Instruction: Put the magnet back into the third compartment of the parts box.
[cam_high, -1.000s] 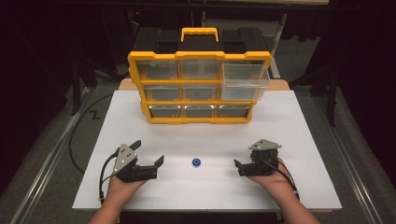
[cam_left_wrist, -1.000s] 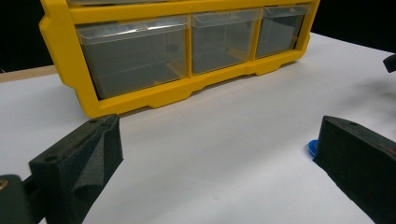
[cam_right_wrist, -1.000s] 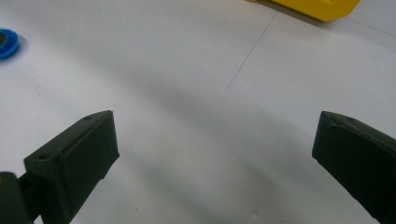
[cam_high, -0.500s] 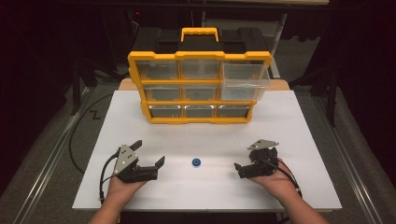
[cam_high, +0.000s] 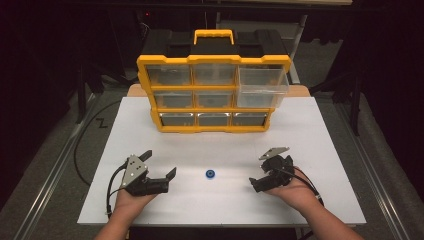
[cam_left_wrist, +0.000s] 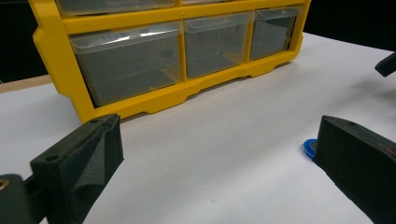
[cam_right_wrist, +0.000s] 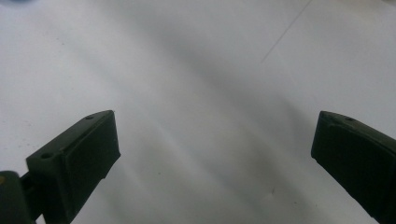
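1. Between the two claws, on the white table, lies a small blue ring, flat and alone, with bare surface all round it.
2. The left claw rests near the front edge, jaws spread wide and empty; in the left gripper view the blue ring peeks out just beside its right-hand jaw, not touching it as far as I can tell.
3. The right claw sits on the other side of the ring, near the front edge too; in the right gripper view its jaws stand wide apart over bare white surface, holding nothing.
4. Toward the far edge stands a yellow drawer organiser with a black top and a yellow carry handle, three rows of clear drawers facing the person.
5. One upper-right drawer sticks out past the frame; the others sit flush.
6. A wide open strip of table separates the organiser's base from the ring and both claws.
7. The ring is round, bright blue, with a darker centre; finer detail is too small to tell.
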